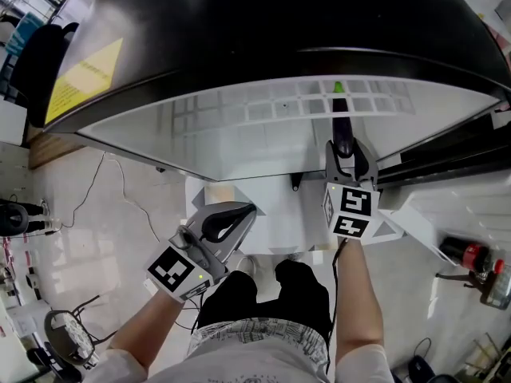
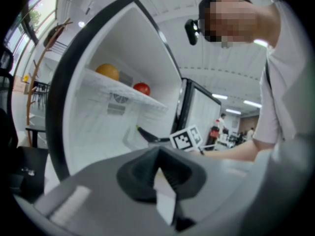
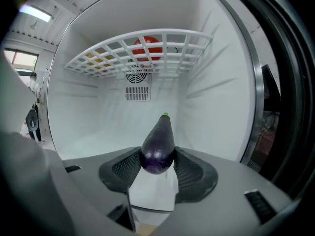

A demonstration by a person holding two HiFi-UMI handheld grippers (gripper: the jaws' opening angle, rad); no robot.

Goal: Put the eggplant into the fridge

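Nearest us, the right gripper (image 3: pixel 157 156) is closed on the eggplant (image 3: pixel 158 142). Its two dark pads press the broad, rounded end from either side, and the jaws stand fairly wide around it. The eggplant sticks straight out ahead of the jaws, narrow end leading, into the open fridge (image 3: pixel 93 127), in the lower space under the white wire shelf (image 3: pixel 170 41).

It is deep glossy purple, plump at the gripped end and tapering to a small green stem tip. In the head view only a dark sliver of the eggplant (image 1: pixel 342 132) shows past the right gripper (image 1: pixel 345 154), at the front edge of the fridge.

The left gripper (image 2: pixel 158 173) hangs outside the fridge with its jaws together and nothing between them.

The gripper body hides the fridge floor below the eggplant, so we cannot tell whether it touches anything. Farther back, a red fruit (image 3: pixel 147 45) lies on the shelf, half screened by the wires.
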